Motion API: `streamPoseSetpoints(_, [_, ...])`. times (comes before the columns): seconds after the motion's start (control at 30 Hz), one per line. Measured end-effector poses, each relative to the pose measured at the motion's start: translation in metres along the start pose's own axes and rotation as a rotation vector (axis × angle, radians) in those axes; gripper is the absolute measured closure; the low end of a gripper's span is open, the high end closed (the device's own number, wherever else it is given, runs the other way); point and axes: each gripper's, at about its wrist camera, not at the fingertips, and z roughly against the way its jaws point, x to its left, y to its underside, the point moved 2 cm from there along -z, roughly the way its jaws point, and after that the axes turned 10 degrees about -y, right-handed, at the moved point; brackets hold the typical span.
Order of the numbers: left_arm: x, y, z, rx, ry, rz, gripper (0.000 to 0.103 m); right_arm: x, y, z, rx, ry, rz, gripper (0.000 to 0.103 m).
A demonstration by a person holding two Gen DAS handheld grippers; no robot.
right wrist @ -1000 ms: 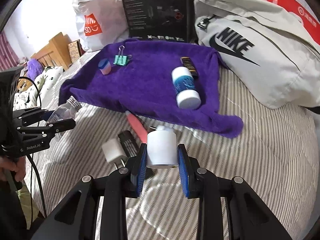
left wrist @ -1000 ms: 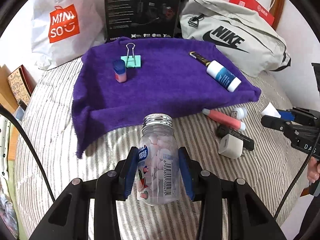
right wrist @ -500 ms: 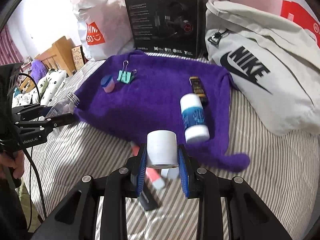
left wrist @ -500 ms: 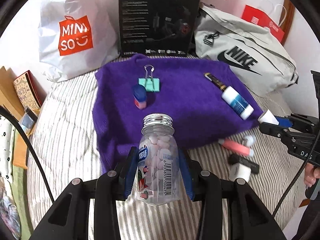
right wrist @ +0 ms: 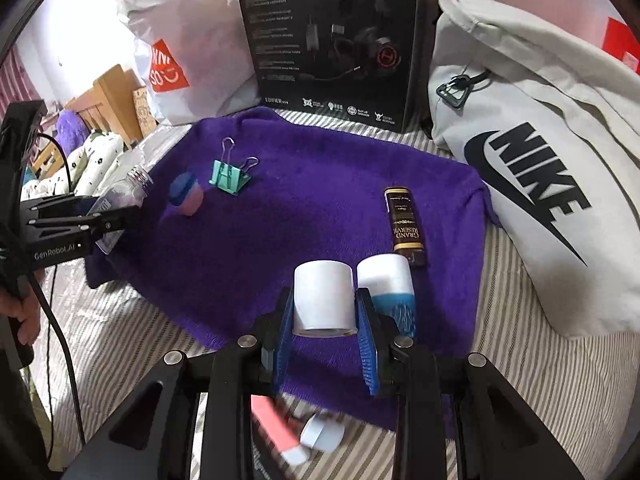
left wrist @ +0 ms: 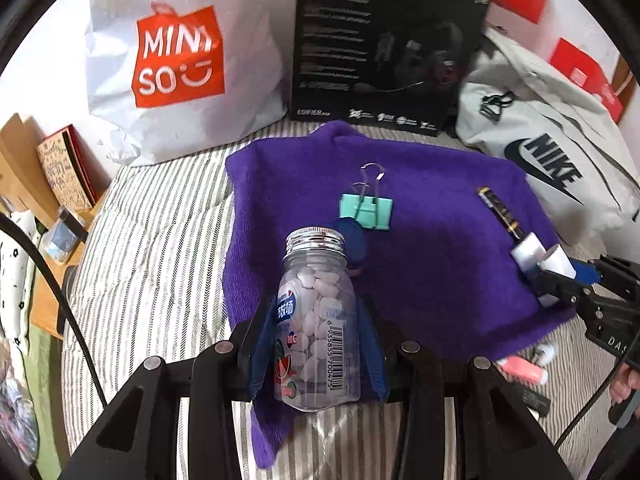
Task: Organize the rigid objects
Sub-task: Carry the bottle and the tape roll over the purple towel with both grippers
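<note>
My left gripper (left wrist: pixel 316 344) is shut on a clear candy bottle (left wrist: pixel 316 320) with a silver cap, held over the near left edge of the purple towel (left wrist: pixel 432 248). My right gripper (right wrist: pixel 325 316) is shut on a white cylinder (right wrist: pixel 324 296), over the towel's near edge. On the towel lie a teal binder clip (right wrist: pixel 230 176), a small blue-capped pink container (right wrist: pixel 186 196), a dark "Grand Reserve" bar (right wrist: pixel 404 226) and a white and blue bottle (right wrist: pixel 390 292). The left gripper (right wrist: pixel 86 220) shows at the left of the right wrist view.
A pink tube (right wrist: pixel 276 424) and a small white cap (right wrist: pixel 322 434) lie on the striped bedding below the towel. Behind stand a Miniso bag (left wrist: pixel 176 60), a black headset box (right wrist: pixel 328 40) and a grey Nike bag (right wrist: pixel 532 168). Wooden furniture (left wrist: pixel 24 168) flanks the left.
Both grippers have moved forward over the towel, each still holding its object. The pink tube and other loose items on the bedding now lie behind the fingertips.
</note>
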Motion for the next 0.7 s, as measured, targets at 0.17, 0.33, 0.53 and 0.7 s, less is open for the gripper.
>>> streamPoseSetpoints(0.17, [-0.003, -0.003, -0.015, 0.032, -0.012, 0.008, 0.064, 0.001, 0.000, -0.013, 0.027, 0.000, 0.021, 0.073])
streamPoseSetpoints(0.33, [-0.008, -0.004, -0.027, 0.058, -0.021, 0.009, 0.064, 0.001, 0.000, -0.023, 0.050, 0.003, 0.033, 0.073])
streamPoseSetpoints(0.53, [-0.011, -0.005, -0.040, 0.082, -0.042, 0.010, 0.064, 0.000, -0.003, -0.032, 0.063, 0.002, 0.042, 0.073])
streamPoseSetpoints(0.7, [-0.015, -0.005, -0.045, 0.082, -0.060, -0.005, 0.064, 0.000, -0.002, -0.039, 0.086, 0.000, 0.053, 0.073])
